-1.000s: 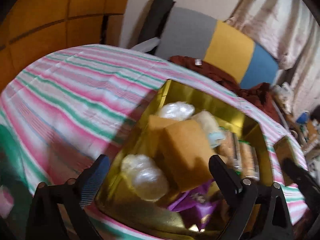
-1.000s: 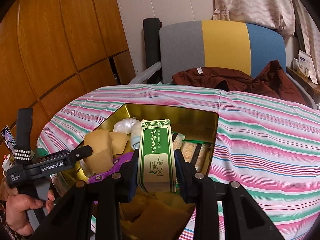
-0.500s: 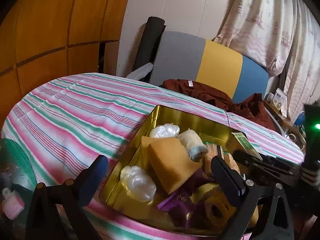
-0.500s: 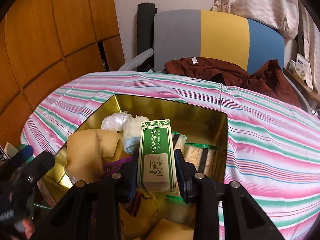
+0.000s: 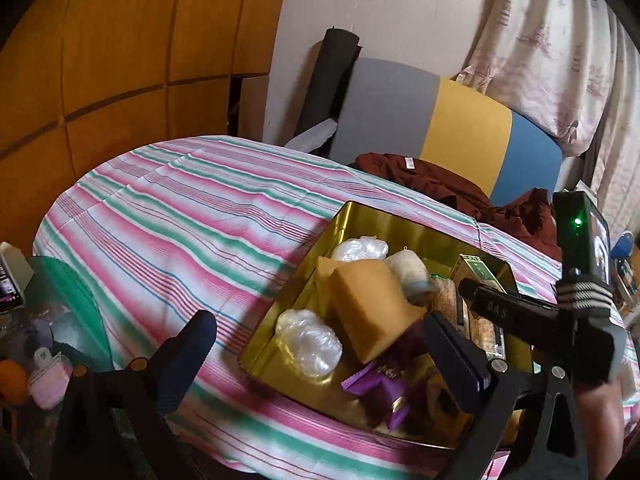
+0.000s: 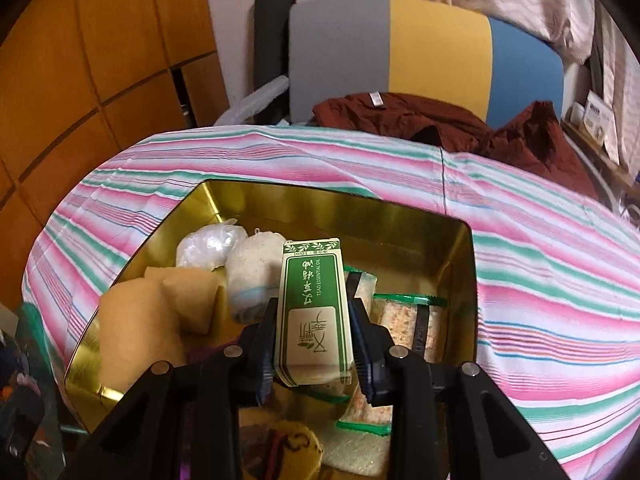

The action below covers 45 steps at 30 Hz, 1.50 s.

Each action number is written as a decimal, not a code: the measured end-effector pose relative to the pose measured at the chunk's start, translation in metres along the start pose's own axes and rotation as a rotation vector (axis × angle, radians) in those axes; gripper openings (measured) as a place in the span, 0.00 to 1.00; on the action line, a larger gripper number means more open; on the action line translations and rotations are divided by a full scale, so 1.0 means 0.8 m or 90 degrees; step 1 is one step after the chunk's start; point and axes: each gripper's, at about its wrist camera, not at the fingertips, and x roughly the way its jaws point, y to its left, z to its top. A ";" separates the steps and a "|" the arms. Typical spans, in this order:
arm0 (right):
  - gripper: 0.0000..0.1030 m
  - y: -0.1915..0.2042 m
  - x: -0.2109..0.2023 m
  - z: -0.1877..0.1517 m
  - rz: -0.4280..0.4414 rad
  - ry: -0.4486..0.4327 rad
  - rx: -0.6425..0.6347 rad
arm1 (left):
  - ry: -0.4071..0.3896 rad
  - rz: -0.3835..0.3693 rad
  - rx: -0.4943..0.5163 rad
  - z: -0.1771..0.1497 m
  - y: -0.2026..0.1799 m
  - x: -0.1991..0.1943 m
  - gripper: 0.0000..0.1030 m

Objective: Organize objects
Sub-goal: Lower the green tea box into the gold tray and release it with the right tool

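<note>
A gold tin (image 6: 404,210) sits on the striped tablecloth (image 6: 540,248); it also shows in the left wrist view (image 5: 352,216). It holds orange sponges (image 5: 372,304), clear plastic bundles (image 5: 308,340), a white roll (image 6: 252,268), purple wrappers (image 5: 380,384) and green-sealed bags (image 6: 400,320). My right gripper (image 6: 314,344) is shut on a green and white essential-oil box (image 6: 314,312), held over the tin's near part. My left gripper (image 5: 320,348) is open and empty, held above the tin's near left corner.
A grey, yellow and blue chair (image 6: 420,52) with a dark red garment (image 6: 420,120) stands behind the table. Orange wood panels (image 5: 100,60) line the left wall. Clutter (image 5: 36,360) lies at the lower left, off the table edge. Curtains (image 5: 560,52) hang at right.
The left gripper has pulled back and up from the tin, so more table shows. The right gripper has moved forward over the tin with the box still in it.
</note>
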 end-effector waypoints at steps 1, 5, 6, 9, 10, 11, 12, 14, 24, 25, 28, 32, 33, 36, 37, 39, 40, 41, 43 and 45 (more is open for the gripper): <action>0.31 -0.002 0.002 0.001 -0.001 0.003 0.007 | 0.003 0.004 0.000 0.000 0.000 0.000 1.00; 0.31 -0.004 0.006 0.001 -0.005 0.004 0.015 | 0.007 0.014 -0.005 -0.002 0.003 -0.002 1.00; 0.31 -0.003 0.006 0.000 -0.009 0.003 0.012 | 0.008 0.016 -0.006 -0.003 0.003 -0.002 1.00; 0.31 -0.002 0.005 -0.001 -0.010 0.001 0.011 | 0.011 0.017 -0.013 -0.003 0.005 -0.002 1.00; 0.31 -0.002 0.004 -0.002 -0.011 0.000 0.012 | 0.011 0.018 -0.013 -0.003 0.005 -0.003 1.00; 0.31 -0.001 0.003 -0.002 -0.012 -0.002 0.012 | 0.009 0.020 -0.014 -0.003 0.006 -0.003 1.00; 0.31 -0.001 0.002 -0.002 -0.013 -0.003 0.013 | 0.008 0.023 -0.015 -0.003 0.005 -0.004 1.00; 0.31 -0.001 0.001 -0.001 -0.014 -0.005 0.013 | 0.006 0.029 -0.015 -0.002 0.006 -0.005 1.00; 0.31 -0.009 -0.002 0.000 -0.012 -0.005 0.035 | 0.004 0.053 -0.021 0.002 0.007 -0.007 1.00; 0.31 -0.011 0.001 0.001 -0.013 -0.002 0.040 | 0.002 0.054 -0.023 0.003 0.008 -0.008 1.00; 0.31 -0.016 0.014 0.001 -0.007 0.018 0.065 | -0.004 0.059 -0.026 0.005 0.010 -0.011 1.00; 0.32 -0.018 0.027 0.004 0.024 0.025 0.093 | -0.005 0.070 -0.034 0.009 0.017 -0.013 1.00; 0.33 -0.019 0.027 0.005 0.045 0.021 0.099 | -0.004 0.070 -0.036 0.009 0.019 -0.012 1.00; 0.41 -0.016 0.014 0.007 0.067 0.007 0.103 | 0.000 0.073 -0.045 0.009 0.025 -0.010 1.00; 0.42 -0.013 0.007 0.005 0.073 -0.001 0.100 | 0.003 0.074 -0.048 0.009 0.027 -0.009 1.00; 0.43 -0.002 -0.007 0.001 0.106 -0.008 0.084 | 0.009 0.076 -0.053 0.008 0.031 -0.006 1.00; 0.44 0.006 -0.013 -0.002 0.123 -0.010 0.071 | 0.011 0.074 -0.055 0.007 0.033 -0.005 1.00; 0.47 0.014 -0.017 -0.004 0.141 -0.013 0.059 | 0.014 0.071 -0.060 0.006 0.035 -0.004 1.00; 0.49 0.037 -0.022 -0.009 0.187 -0.005 0.020 | 0.014 0.072 -0.068 0.006 0.039 -0.003 1.00; 0.49 0.063 -0.020 -0.013 0.216 0.013 -0.025 | 0.014 0.083 -0.077 0.006 0.044 -0.003 1.00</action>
